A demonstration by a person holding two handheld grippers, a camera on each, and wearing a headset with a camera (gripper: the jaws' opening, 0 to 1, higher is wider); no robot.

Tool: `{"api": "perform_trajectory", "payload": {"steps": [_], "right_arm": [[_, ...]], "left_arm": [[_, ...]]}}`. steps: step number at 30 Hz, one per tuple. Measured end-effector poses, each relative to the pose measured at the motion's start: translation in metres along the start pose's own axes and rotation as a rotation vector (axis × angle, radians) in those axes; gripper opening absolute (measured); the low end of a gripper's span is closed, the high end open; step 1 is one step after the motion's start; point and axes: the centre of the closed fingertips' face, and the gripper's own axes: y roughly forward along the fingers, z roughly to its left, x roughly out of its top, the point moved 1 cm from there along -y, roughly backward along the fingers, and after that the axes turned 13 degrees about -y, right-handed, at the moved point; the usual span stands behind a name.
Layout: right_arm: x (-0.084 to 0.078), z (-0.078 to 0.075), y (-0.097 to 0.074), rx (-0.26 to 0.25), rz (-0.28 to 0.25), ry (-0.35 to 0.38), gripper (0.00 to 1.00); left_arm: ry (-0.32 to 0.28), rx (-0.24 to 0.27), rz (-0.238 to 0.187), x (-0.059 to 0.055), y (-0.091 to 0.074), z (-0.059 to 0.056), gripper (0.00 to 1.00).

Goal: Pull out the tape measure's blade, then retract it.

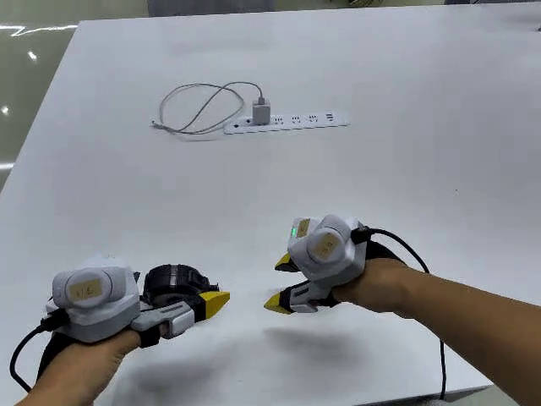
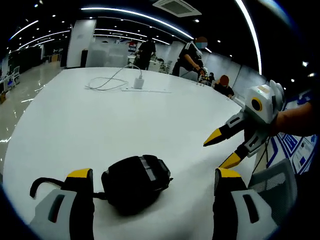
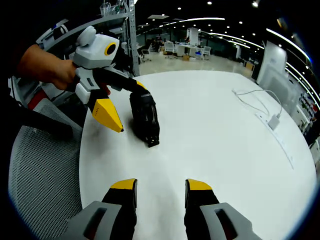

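Here the left gripper [image 2: 153, 176] straddles the tape measure [image 2: 135, 184], fingers released; right gripper [image 3: 161, 184] gapes empty.

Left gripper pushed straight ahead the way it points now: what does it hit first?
The black tape measure, lying on the table between the left gripper's open jaws; contact looks near, though depth is unclear.

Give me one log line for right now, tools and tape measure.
left tool: open, tape measure between jaws, unclamped | right tool: open, holding nothing | blade: not extended
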Motion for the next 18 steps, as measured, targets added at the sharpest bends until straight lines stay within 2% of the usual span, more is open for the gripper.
{"api": "perform_trajectory", "payload": {"steps": [1,2,3,5,7,9,11,13,18], "right_arm": [[-0.001,0.000,-0.003,-0.005,-0.003,0.004,0.36],[-0.002,0.000,-0.005,-0.010,-0.006,0.008,0.37],[-0.004,-0.001,-0.009,-0.016,-0.004,0.013,0.38],[-0.008,-0.002,-0.017,-0.031,-0.010,0.021,0.39],[-0.013,-0.004,-0.023,-0.043,-0.017,0.041,0.40],[-0.018,-0.007,-0.030,-0.058,-0.028,0.061,0.42],[-0.026,-0.010,-0.037,-0.063,-0.020,0.071,0.43],[-0.031,-0.011,-0.045,-0.067,-0.021,0.106,0.46],[-0.044,-0.015,-0.062,-0.094,-0.026,0.133,0.51]], "left_arm": [[0.007,-0.010,0.017,-0.001,-0.001,0.001,0.99],[0.011,-0.020,0.010,0.000,-0.003,0.002,0.99],[0.032,-0.026,-0.013,0.005,-0.007,0.003,0.99],[0.035,-0.004,-0.006,0.007,-0.012,0.012,0.99],[0.038,-0.004,-0.005,0.008,-0.016,0.019,0.99],[0.093,-0.002,0.037,0.003,-0.021,0.026,0.99],[0.108,0.003,0.056,-0.001,-0.025,0.030,0.99],[0.105,-0.018,0.057,-0.002,-0.031,0.031,0.99],[0.130,-0.046,0.067,-0.003,-0.040,0.029,0.99]]}}
